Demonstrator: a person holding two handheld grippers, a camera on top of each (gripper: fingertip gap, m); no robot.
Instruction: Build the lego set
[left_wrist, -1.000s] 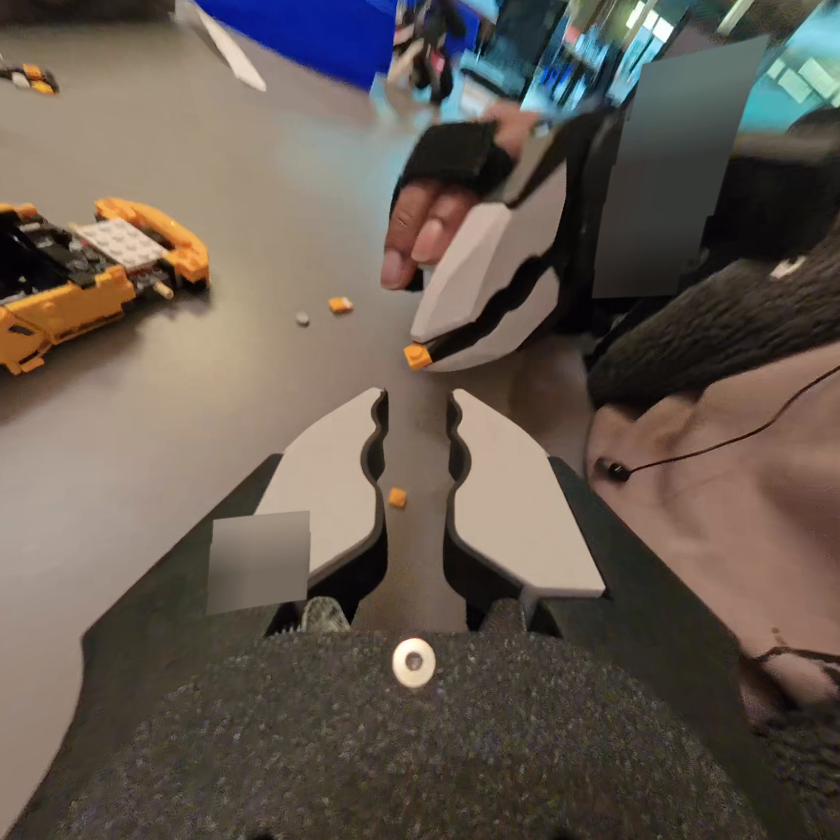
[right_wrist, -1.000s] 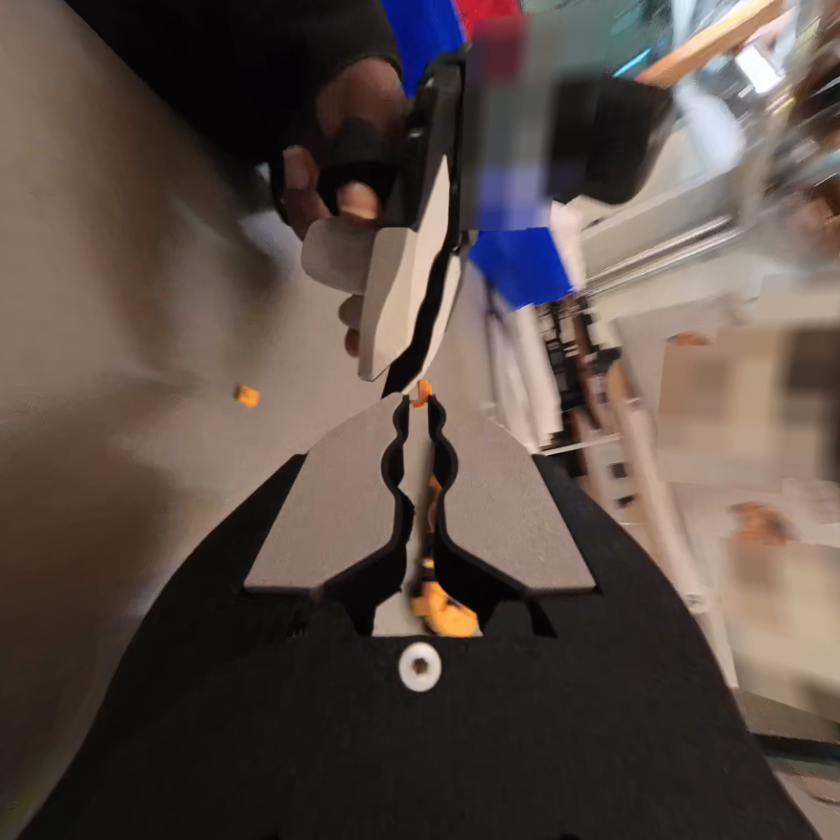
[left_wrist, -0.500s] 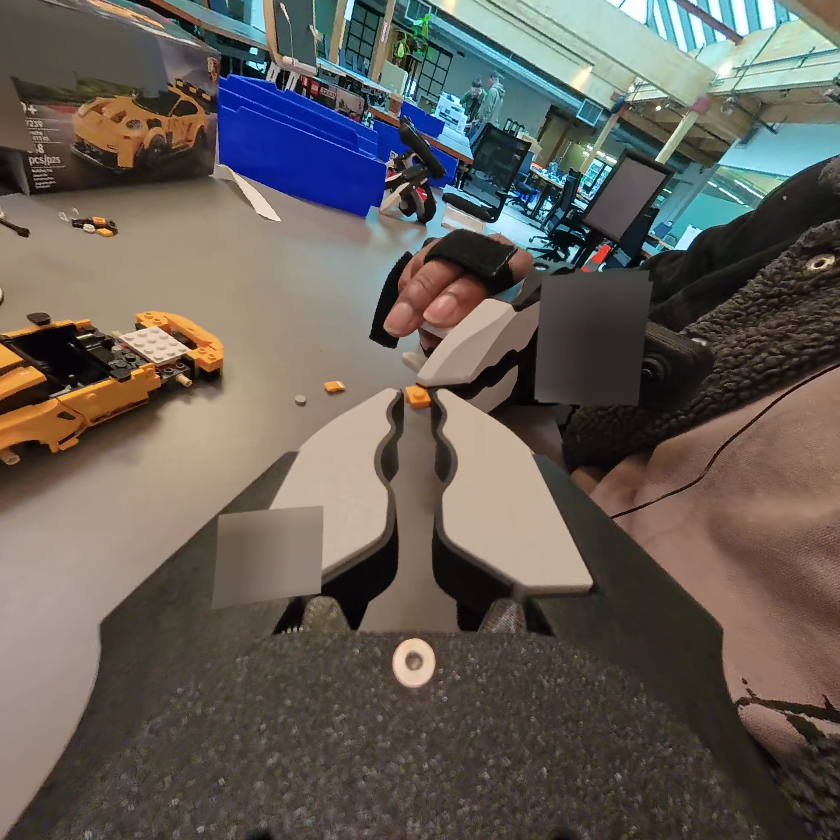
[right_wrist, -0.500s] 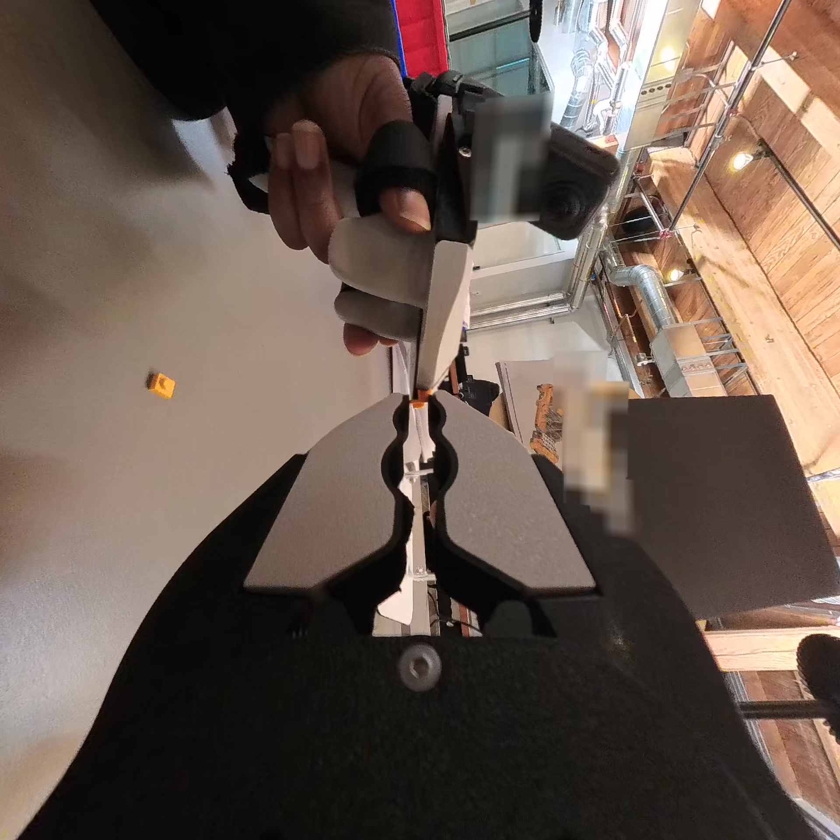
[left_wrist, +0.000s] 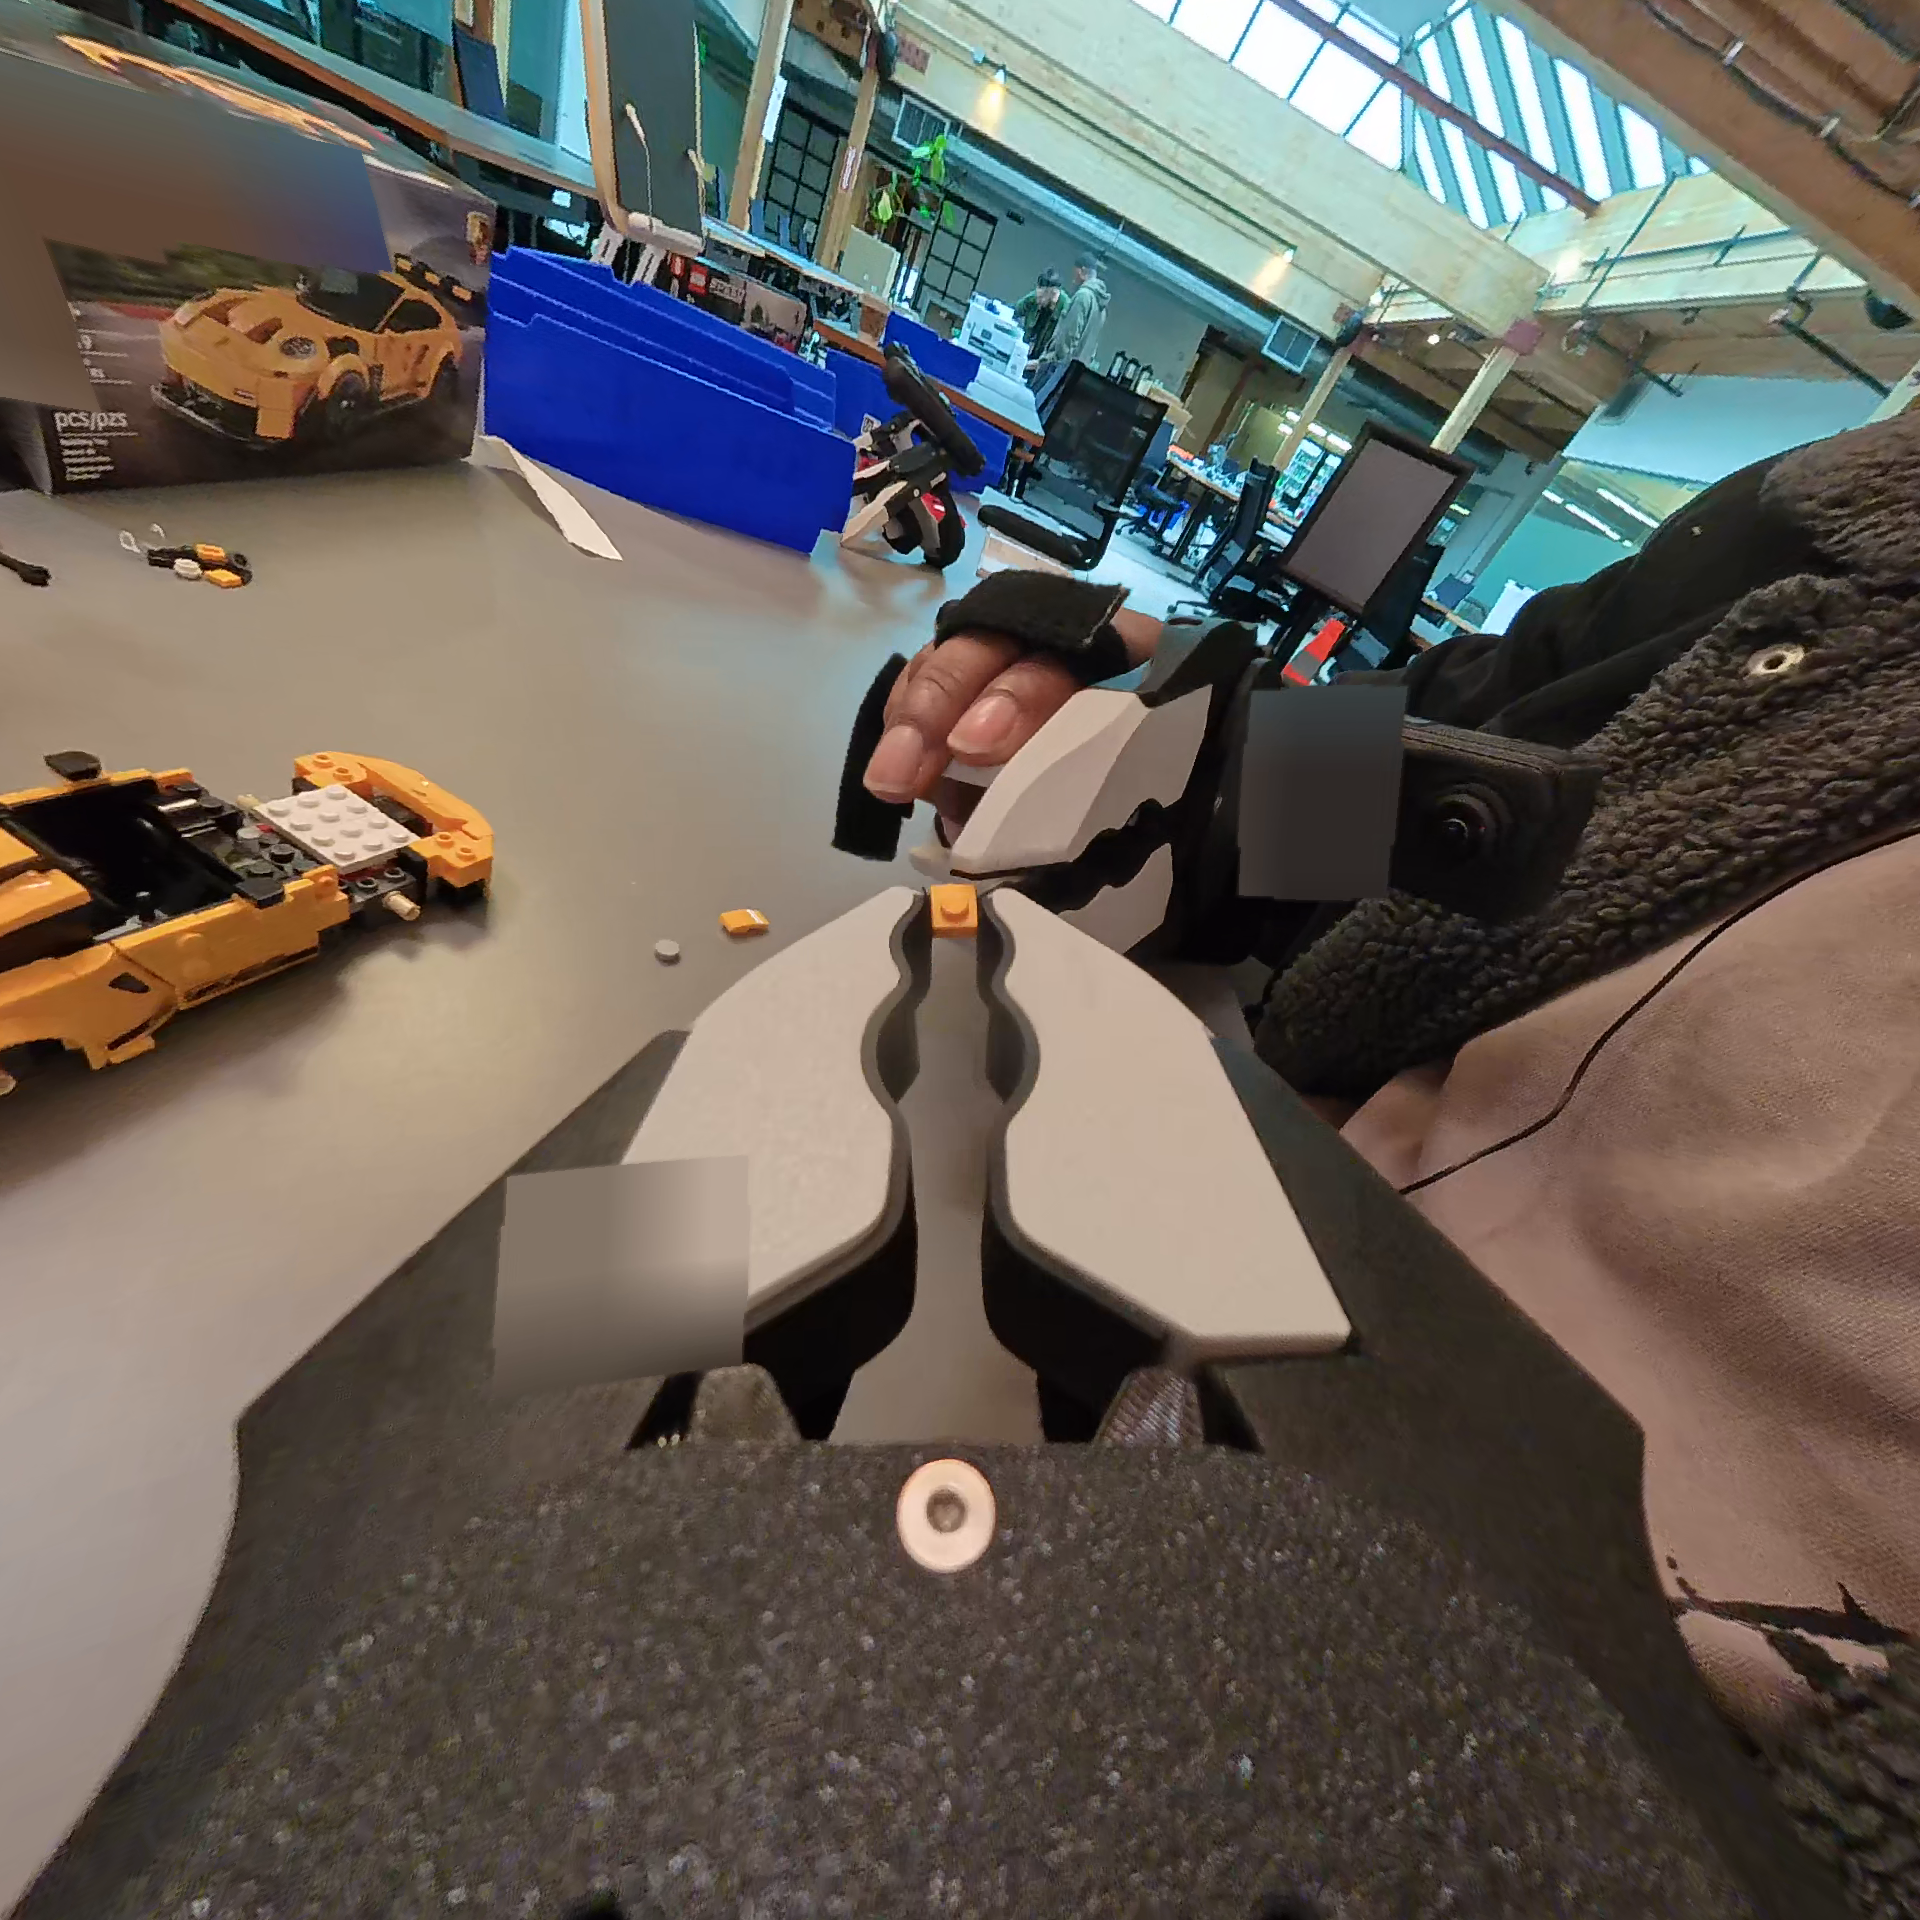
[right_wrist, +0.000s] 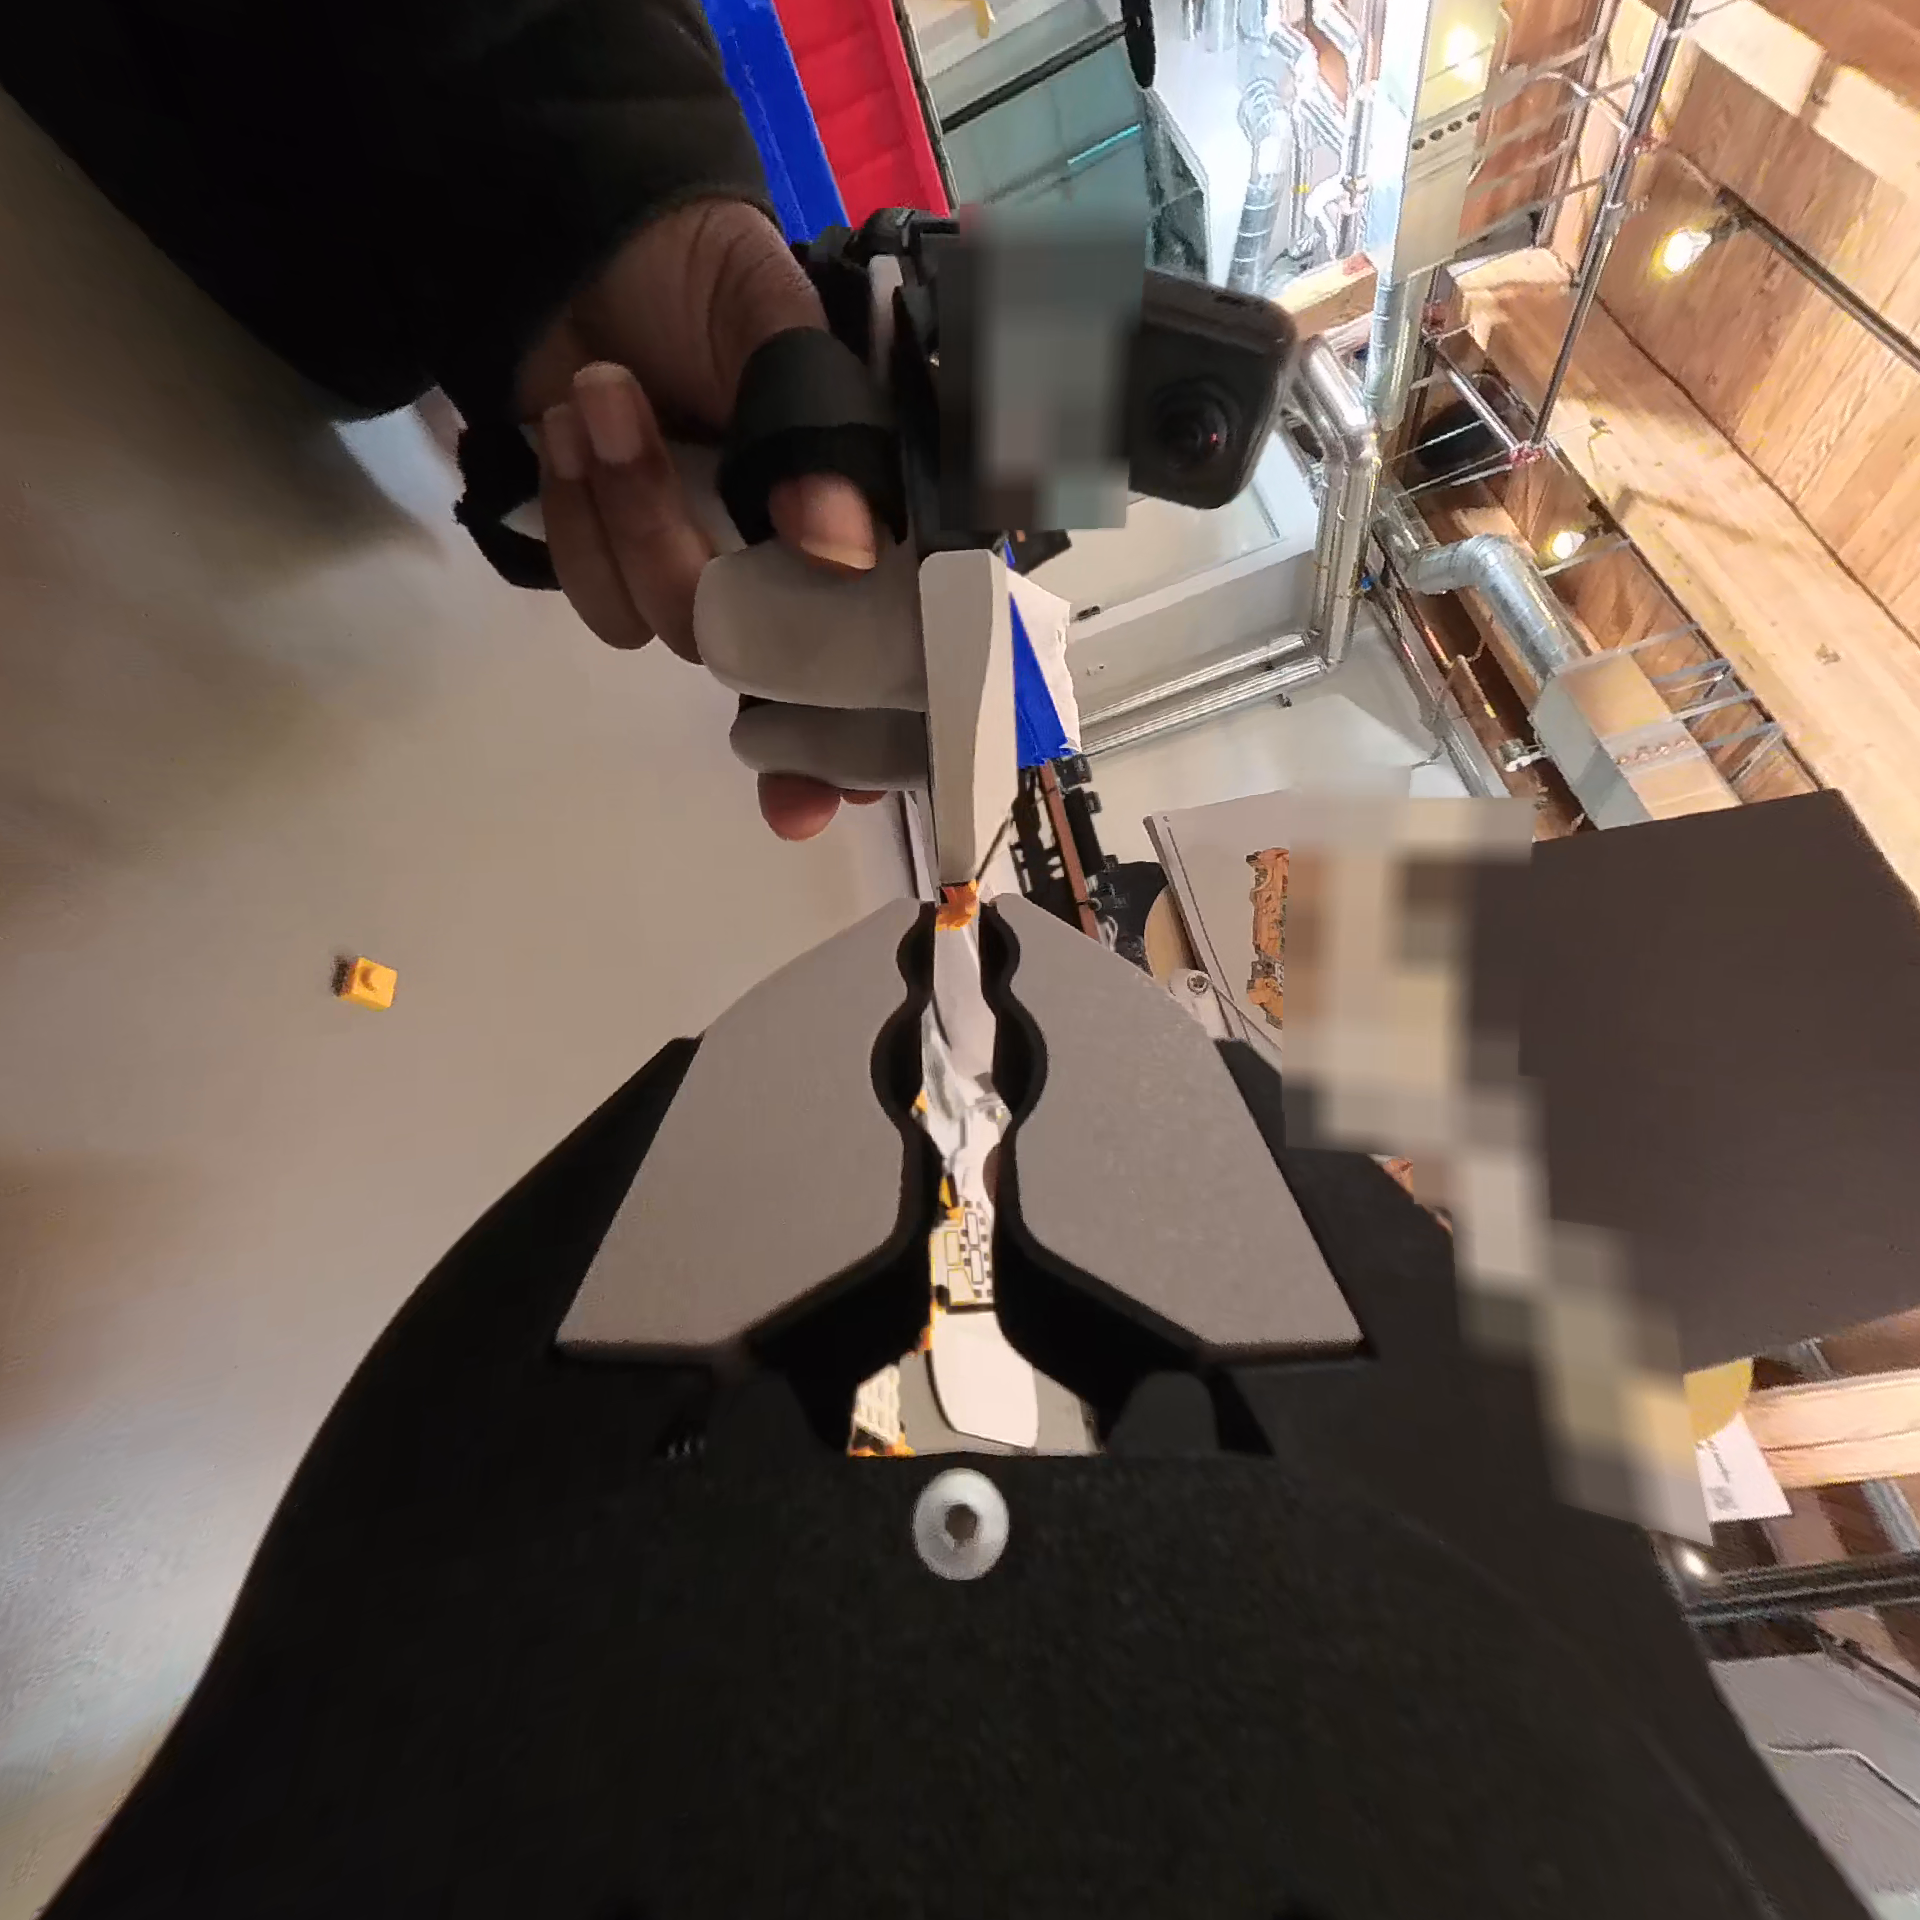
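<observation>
A small orange brick (left_wrist: 953, 916) is pinched between the tips of my left gripper (left_wrist: 953, 906), which is shut on it above the grey table (left_wrist: 540, 675). My right gripper (right_wrist: 954, 916) meets it tip to tip from the right and is shut on the same brick (right_wrist: 954, 910). In the left wrist view the right gripper (left_wrist: 961, 871) comes in from the upper right, held by a hand. In the right wrist view the left gripper (right_wrist: 961, 868) shows edge-on from above. The partly built orange and black car (left_wrist: 208, 894) lies on the table to the left, apart from both grippers.
A loose orange tile (left_wrist: 744, 921) and a grey round stud (left_wrist: 667, 950) lie between the car and the grippers. Another orange brick (right_wrist: 364, 982) lies on the table. The set's box (left_wrist: 260, 353), blue bins (left_wrist: 665, 416) and small parts (left_wrist: 197, 563) stand at the back.
My left gripper was open low over the table; it has risen, closed on the orange brick that the right gripper held, and both now stay tip to tip.
</observation>
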